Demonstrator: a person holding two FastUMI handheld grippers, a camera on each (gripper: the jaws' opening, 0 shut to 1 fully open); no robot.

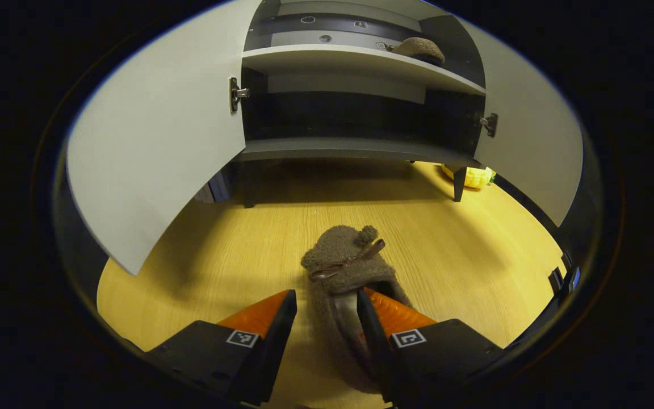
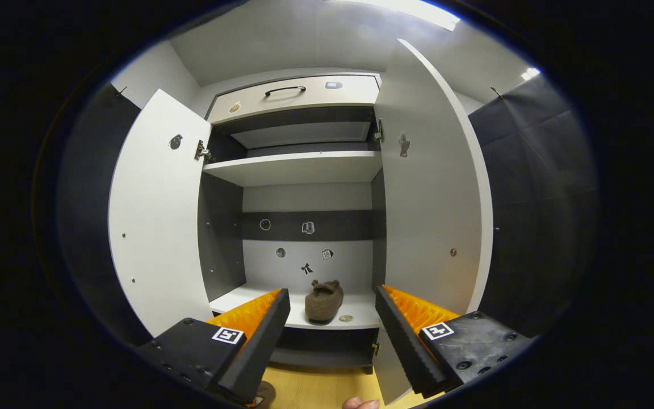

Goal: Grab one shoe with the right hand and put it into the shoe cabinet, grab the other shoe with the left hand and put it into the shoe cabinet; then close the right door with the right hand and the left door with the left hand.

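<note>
Left claw (image 1: pixel 327 315) is down at the floor w/ fingers spread astride one wall of the second shoe (image 1: pixel 349 272): one finger sits in the shoe's mouth, the other outside on bare floor (image 1: pixel 474 255). Looks set to pinch that wall, not yet pressed together. Toe points twd the shoe cabinet (image 1: pixel 355 150), so it can prob go straight in.

Right claw (image 2: pixel 331 309) hangs spread and empty, facing the cabinet. First shoe (image 2: pixel 323 301) already rests on a shelf (image 2: pixel 355 318), mid-width, room either side for its mate.

Both doors swung wide: left door (image 1: pixel 156 142), right door (image 1: pixel 531 147). Opening between them is broad, but the door edges flank the path, so I'd keep the lift centred.
</note>
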